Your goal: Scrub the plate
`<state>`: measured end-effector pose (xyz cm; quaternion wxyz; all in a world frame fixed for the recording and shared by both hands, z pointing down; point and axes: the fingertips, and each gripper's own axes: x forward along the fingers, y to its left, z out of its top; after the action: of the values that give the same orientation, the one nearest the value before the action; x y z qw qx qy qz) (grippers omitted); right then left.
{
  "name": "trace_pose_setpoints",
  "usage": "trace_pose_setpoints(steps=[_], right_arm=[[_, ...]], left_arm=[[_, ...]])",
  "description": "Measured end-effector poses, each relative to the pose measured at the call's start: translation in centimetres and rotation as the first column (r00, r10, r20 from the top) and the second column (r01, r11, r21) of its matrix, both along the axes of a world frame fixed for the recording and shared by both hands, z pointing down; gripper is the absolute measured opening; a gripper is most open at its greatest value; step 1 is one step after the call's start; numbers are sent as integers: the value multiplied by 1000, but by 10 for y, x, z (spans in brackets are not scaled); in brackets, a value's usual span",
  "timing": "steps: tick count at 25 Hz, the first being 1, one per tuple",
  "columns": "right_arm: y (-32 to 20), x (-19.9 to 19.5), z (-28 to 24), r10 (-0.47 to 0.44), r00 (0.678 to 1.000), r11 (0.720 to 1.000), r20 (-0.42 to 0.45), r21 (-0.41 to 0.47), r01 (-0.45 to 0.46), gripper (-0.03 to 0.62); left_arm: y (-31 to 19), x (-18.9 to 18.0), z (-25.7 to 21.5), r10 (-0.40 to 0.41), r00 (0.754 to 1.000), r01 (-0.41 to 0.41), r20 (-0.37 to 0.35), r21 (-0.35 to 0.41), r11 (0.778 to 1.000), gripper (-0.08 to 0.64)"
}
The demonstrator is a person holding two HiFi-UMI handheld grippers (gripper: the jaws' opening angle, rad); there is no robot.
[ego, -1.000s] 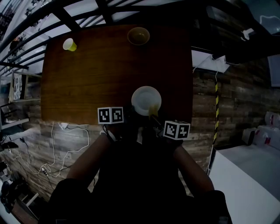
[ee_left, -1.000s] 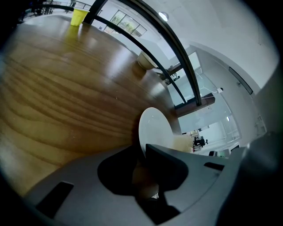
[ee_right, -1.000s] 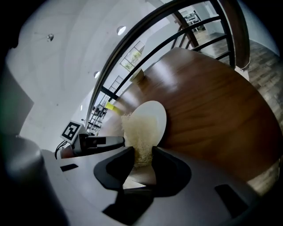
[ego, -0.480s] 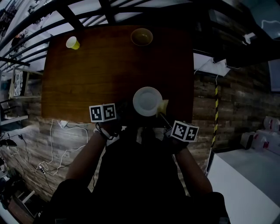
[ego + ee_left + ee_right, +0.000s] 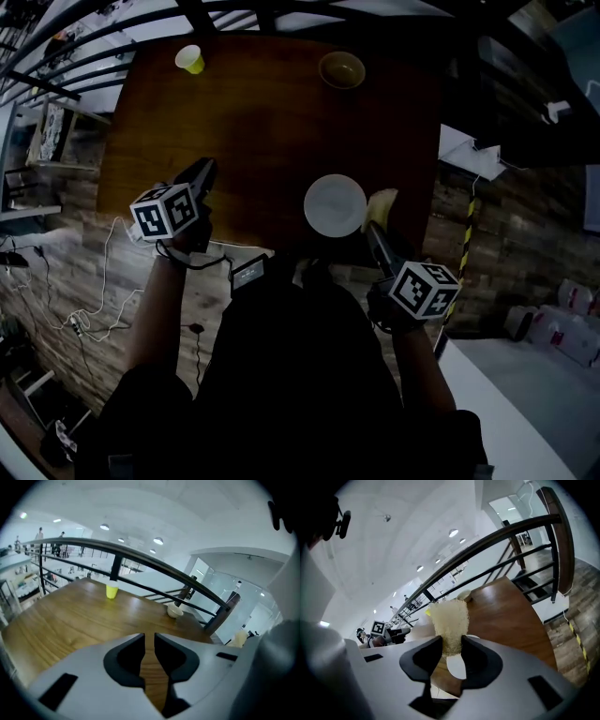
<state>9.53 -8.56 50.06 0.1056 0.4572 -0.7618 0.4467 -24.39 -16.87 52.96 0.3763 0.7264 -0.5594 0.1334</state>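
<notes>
Dark brown wood grain covered the desk (image 5: pixel 234 122), which stood over a plank floor with loose cables (image 5: pixel 94 272) trailing off to the person's left. A black railing (image 5: pixel 140 559) ran behind the far edge of the desk.

The white plate (image 5: pixel 335 205) lay flat near the desk's near edge, roughly in front of the person. At the far edge sat a small yellow cup (image 5: pixel 189 59) towards the left and a pale bowl (image 5: pixel 341 69) towards the right, well apart from each other and from the plate.

The right gripper (image 5: pixel 373 227) was clamped on a pale yellow sponge (image 5: pixel 380 208), which stood up between the two dark jaws in the right gripper view. From the head view the sponge was just beside the plate's right rim; whether it touched the rim could not be told. In the right gripper view the plate showed as a white patch below the jaws.

The left gripper (image 5: pixel 204 169) was held over the desk's left part, well apart from the plate. Its jaws were drawn almost together with nothing between them, only a thin strip of desk showing through the gap in the left gripper view. The cup and bowl lay ahead of it.
</notes>
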Motion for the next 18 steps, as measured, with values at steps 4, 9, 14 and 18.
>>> trace_pose_setpoints(steps=[4, 9, 14, 18], right_arm=[[-5, -9, -33, -32, 999, 996, -17, 79, 33, 137], [-11, -16, -68, -59, 997, 986, -47, 151, 65, 137], [-17, -32, -99, -87, 995, 973, -53, 210, 96, 137], [-18, -41, -124, -107, 994, 950, -32, 291, 111, 137]], left_arm=[[8, -48, -34, -82, 995, 76, 61, 83, 994, 72], [26, -42, -94, -105, 994, 108, -29, 185, 977, 72], [36, 36, -171, 89, 989, -46, -121, 324, 945, 72], [39, 98, -233, 232, 959, -142, -161, 437, 888, 72]])
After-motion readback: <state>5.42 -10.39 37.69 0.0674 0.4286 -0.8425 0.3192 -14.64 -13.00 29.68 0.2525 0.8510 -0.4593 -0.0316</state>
